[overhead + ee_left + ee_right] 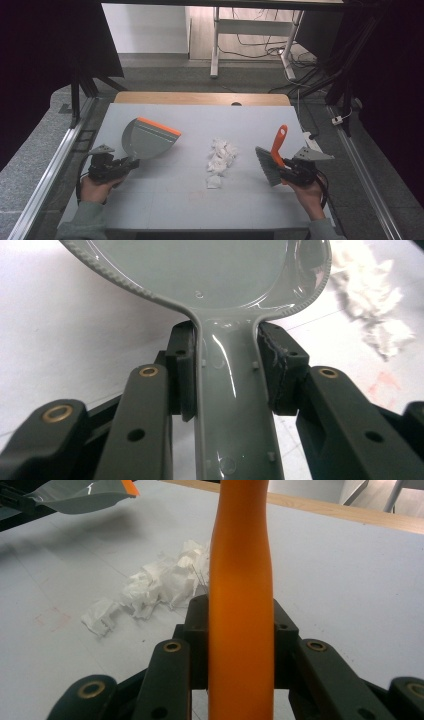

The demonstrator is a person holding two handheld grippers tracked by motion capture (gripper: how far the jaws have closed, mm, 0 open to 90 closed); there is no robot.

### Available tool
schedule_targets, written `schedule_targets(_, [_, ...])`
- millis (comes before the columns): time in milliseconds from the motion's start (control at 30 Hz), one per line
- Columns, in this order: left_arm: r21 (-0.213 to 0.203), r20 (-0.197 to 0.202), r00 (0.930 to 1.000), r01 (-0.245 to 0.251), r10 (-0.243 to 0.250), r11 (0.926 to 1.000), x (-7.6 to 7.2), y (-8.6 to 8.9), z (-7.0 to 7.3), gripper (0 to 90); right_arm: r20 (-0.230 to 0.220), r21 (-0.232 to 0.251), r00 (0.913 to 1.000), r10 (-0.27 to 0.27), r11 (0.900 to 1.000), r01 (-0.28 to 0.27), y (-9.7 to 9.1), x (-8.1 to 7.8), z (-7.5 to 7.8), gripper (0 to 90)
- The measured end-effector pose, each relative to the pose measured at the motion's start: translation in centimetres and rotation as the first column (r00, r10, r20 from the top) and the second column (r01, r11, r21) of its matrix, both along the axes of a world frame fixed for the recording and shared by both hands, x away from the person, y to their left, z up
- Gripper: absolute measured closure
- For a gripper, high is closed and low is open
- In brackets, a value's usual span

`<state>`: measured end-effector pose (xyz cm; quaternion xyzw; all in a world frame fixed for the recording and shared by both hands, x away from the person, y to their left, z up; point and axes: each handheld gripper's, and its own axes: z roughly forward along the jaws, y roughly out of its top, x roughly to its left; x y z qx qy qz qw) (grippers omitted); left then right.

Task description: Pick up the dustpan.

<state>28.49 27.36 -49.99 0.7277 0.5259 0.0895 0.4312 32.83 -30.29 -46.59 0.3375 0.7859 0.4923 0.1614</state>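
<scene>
Dustpan (146, 139) up in the left hand-held gripper (131, 164), its grey handle clamped tight between both pads, the pan reaching out ahead of the jaws with its orange lip (159, 126) at the far edge. Over on the other side, the right hand-held gripper (283, 169) is closed on the orange handle of the brush (273, 157), handle standing up past the jaws and the grey bristles hanging toward the middle of the table (165, 200). Between the two hand-held grippers lies a heap of crumpled white paper scraps (220, 161), resting on the table, nearer the brush than the dustpan and apart from both. From the right gripper view, the scraps (150, 587) sit ahead and to the left of the jaws.
</scene>
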Motion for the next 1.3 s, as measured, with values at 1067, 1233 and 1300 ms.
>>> schedule_targets(1067, [0.012,0.081,0.9732,0.215,-0.215,0.9766,-1.5,-1.0,1.4,61.4,0.020,0.042,0.9998,-0.008,0.9991,0.007,-0.1,-0.2,0.4,70.3])
schedule_targets(1233, [0.006,0.095,0.9595,0.266,-0.265,0.9639,-1.7,-1.4,1.5,61.4,0.020,0.041,0.9998,-0.009,0.9991,0.009,-0.1,-0.2,0.3,70.3])
schedule_targets(1300, [0.014,0.094,0.9572,0.274,-0.274,0.9617,-1.7,-1.5,1.6,61.4,0.020,0.042,0.9998,-0.009,0.9991,0.008,-0.1,-0.2,0.4,70.3])
